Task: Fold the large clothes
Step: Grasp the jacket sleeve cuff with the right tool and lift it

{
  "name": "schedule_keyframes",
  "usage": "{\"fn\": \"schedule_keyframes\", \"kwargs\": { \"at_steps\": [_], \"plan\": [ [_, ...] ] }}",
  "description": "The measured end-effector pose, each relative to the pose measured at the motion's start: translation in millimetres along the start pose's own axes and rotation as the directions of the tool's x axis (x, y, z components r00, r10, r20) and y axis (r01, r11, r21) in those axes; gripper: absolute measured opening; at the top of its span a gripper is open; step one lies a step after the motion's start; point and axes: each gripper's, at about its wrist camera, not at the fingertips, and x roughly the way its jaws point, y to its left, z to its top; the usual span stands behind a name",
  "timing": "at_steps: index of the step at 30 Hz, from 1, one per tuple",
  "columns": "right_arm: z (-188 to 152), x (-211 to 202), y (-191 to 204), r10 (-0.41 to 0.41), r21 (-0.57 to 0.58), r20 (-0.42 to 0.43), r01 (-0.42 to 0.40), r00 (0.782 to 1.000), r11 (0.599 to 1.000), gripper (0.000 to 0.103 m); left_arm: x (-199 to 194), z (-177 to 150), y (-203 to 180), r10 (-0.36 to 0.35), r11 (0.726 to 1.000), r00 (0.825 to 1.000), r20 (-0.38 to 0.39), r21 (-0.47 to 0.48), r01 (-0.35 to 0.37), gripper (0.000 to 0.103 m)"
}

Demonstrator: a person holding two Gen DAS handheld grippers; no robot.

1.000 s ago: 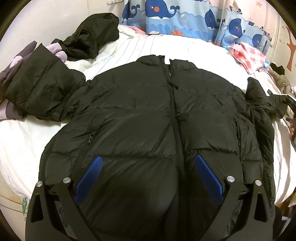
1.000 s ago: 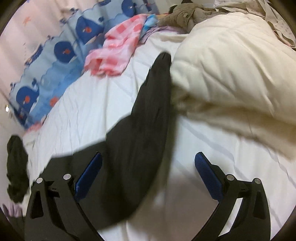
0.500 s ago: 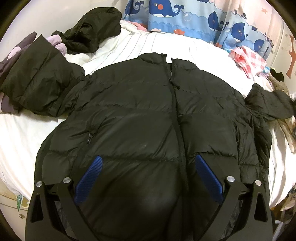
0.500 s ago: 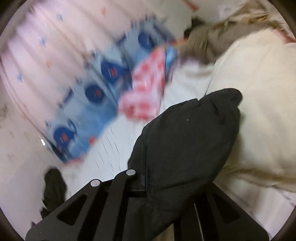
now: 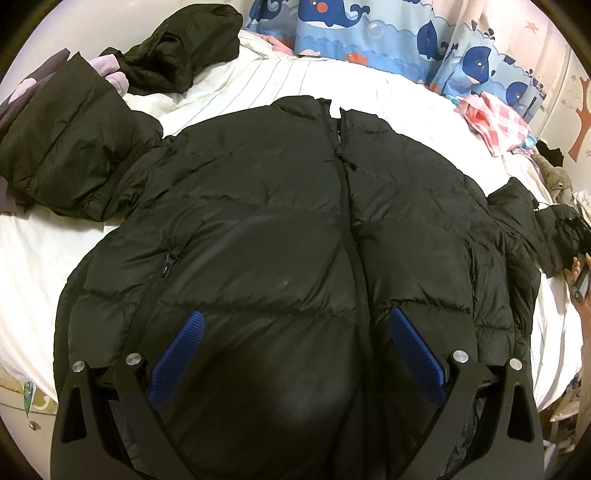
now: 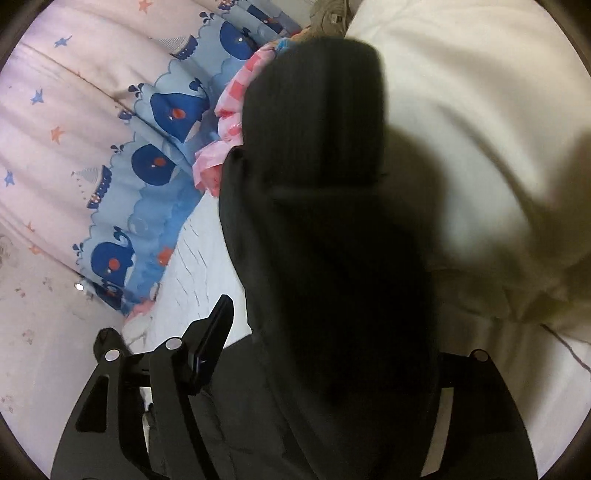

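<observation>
Bed: white striped sheet [image 5: 317,79] fills the left wrist view; whale-print curtain [image 5: 369,26] hangs along the far edge at 12 to 1 o'clock.
Jacket: black puffer jacket [image 5: 258,221] lies front up and zipped across the bed, collar toward 12 o'clock, hem toward 6 o'clock under the camera.
Sleeves: one sleeve [image 5: 70,147] is bunched at 9 to 10 o'clock; the other sleeve [image 6: 325,206] runs off toward 3 o'clock and rises through the middle of the right wrist view.
Writing: no brand or label can be read on any of the cloth.
Left hand-held gripper [image 5: 295,354]: blue pads spread wide apart, hovering over the lower front panels, holding nothing.
Right hand-held gripper [image 6: 317,369]: closed in on the sleeve, whose cuff stands up toward 12 o'clock; one finger [image 6: 210,343] shows at 8 o'clock, the other is hidden by cloth.
Change: a second ago the right pads stood wide apart with the sleeve lying flat on the sheet; now the sleeve is gripped and lifted. The left view is nearly unchanged.
Edges: bare sheet shows at 8 to 9 o'clock beside the jacket and in a band beyond the collar.
Crowding: dark garment [image 5: 181,55] at 11 o'clock, pink checked cloth [image 5: 495,122] at 2 o'clock, cream duvet [image 6: 480,129] just beside the raised sleeve.
</observation>
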Motion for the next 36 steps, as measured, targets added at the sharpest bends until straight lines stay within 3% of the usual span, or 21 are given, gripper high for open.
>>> {"fn": "schedule_keyframes", "kwargs": {
  "at_steps": [1, 4, 13, 16, 22, 26, 31, 36],
  "plan": [
    [0.8, -1.2, -0.9, 0.009, 0.008, 0.011, -0.009, 1.0, 1.0, 0.029, -0.3, -0.4, -0.5, 0.0, 1.0, 1.0, 0.001, 0.003, 0.0, 0.096],
    [4.2, -7.0, 9.6, 0.015, -0.016, 0.044, -0.014, 0.999, 1.0, 0.006, -2.0, -1.1, -0.7, -0.002, 1.0, 1.0, 0.003, 0.007, 0.002, 0.096],
    [13.4, -36.6, 89.0, 0.132, -0.083, 0.093, -0.124, 0.987, 0.989, 0.004, -9.5, -7.6, 1.6, 0.035, 0.999, 0.999, 0.037, 0.018, -0.036, 0.096],
    [11.8, -36.1, 140.3, 0.194, -0.123, 0.08, -0.184, 0.978, 0.975, 0.004, -11.6, -11.1, -0.7, 0.054, 0.998, 0.997, 0.05, 0.031, -0.056, 0.096],
    [-11.9, -33.7, 253.6, 0.344, -0.219, 0.016, -0.332, 0.939, 0.917, 0.004, -17.8, -26.4, -11.0, 0.058, 0.996, 0.995, 0.078, 0.065, -0.063, 0.096],
    [-41.4, -31.9, 333.2, 0.418, -0.284, -0.054, -0.415, 0.907, 0.864, 0.004, -21.2, -33.0, -8.9, 0.036, 0.997, 0.996, 0.083, 0.067, -0.041, 0.096],
    [-98.6, -21.8, 429.6, 0.492, -0.331, -0.169, -0.519, 0.854, 0.788, 0.004, -29.2, -33.2, 15.4, 0.011, 1.0, 0.995, 0.097, 0.0, -0.011, 0.096],
    [-168.1, 0.1, 489.0, 0.515, -0.333, -0.286, -0.588, 0.808, 0.737, 0.004, -35.2, -37.2, 42.4, 0.017, 0.998, 0.994, 0.107, -0.067, -0.01, 0.096]
  ]
}}
